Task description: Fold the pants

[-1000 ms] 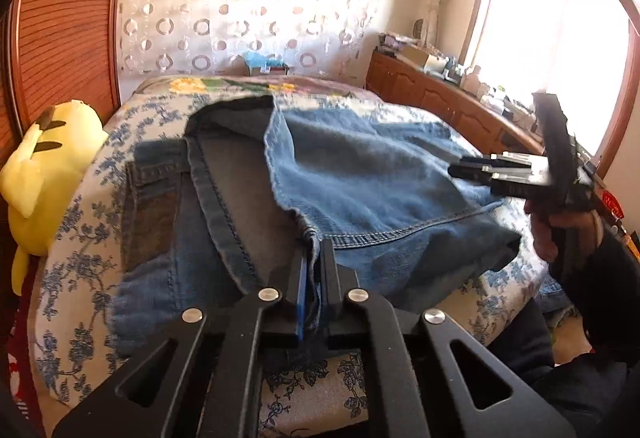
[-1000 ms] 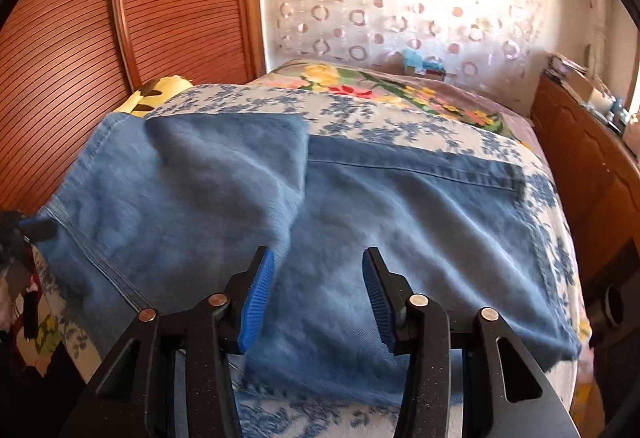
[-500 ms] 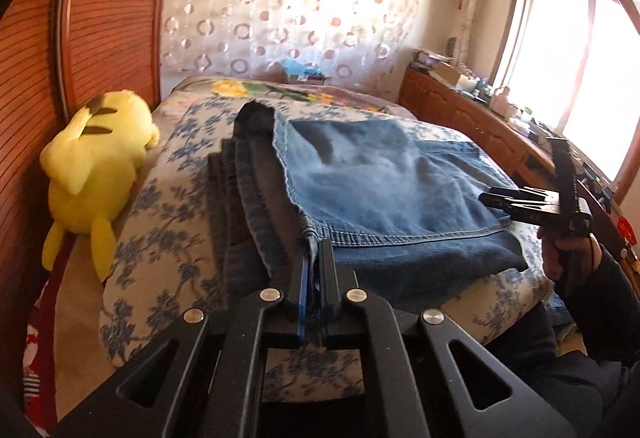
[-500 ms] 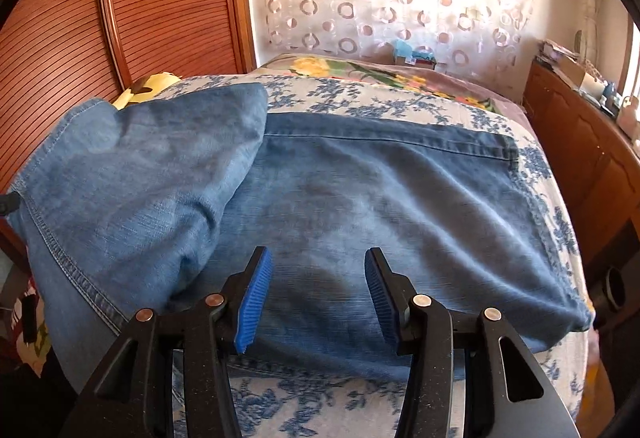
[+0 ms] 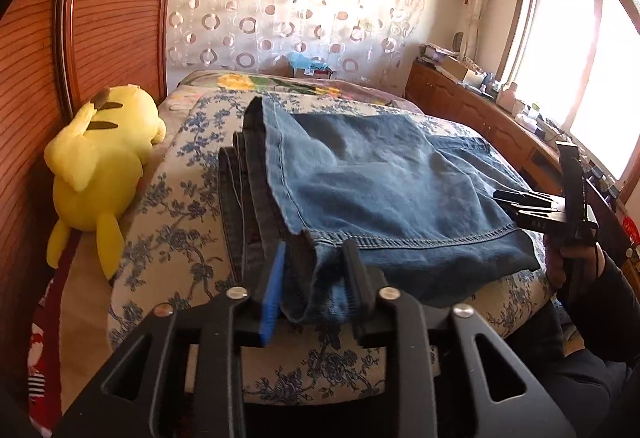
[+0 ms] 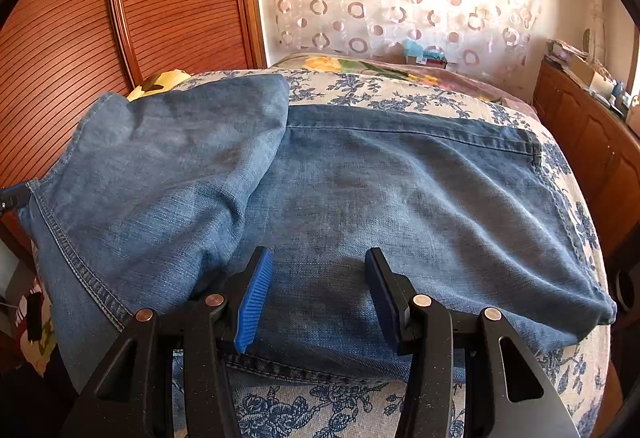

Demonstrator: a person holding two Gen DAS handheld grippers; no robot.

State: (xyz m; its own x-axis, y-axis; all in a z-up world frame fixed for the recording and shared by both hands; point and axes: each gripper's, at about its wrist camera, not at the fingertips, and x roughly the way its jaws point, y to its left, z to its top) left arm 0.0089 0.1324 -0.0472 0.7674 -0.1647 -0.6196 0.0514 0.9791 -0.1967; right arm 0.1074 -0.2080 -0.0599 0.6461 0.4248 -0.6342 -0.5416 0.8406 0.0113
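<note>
Blue denim pants (image 5: 384, 182) lie folded over on the bed, a leg flap doubled back across the lower layers. My left gripper (image 5: 316, 274) now stands open, with the hem corner of the flap (image 5: 320, 266) bunched loosely between its jaws. In the right wrist view the pants (image 6: 400, 198) spread across the bed, the folded flap (image 6: 160, 174) on the left. My right gripper (image 6: 316, 294) is open and empty just above the near edge of the denim. It also shows in the left wrist view (image 5: 504, 198), at the right.
The bed (image 5: 184, 222) has a blue floral cover. A yellow plush toy (image 5: 100, 162) lies at its left edge by the wooden wardrobe (image 5: 80, 38). A wooden cabinet (image 5: 480, 118) with clutter runs along the right under the window. A box (image 6: 424, 54) sits behind the bed.
My left gripper pulled the hem corner back toward the bed's near left edge, then opened its jaws around it. The right gripper stayed open and hovering.
</note>
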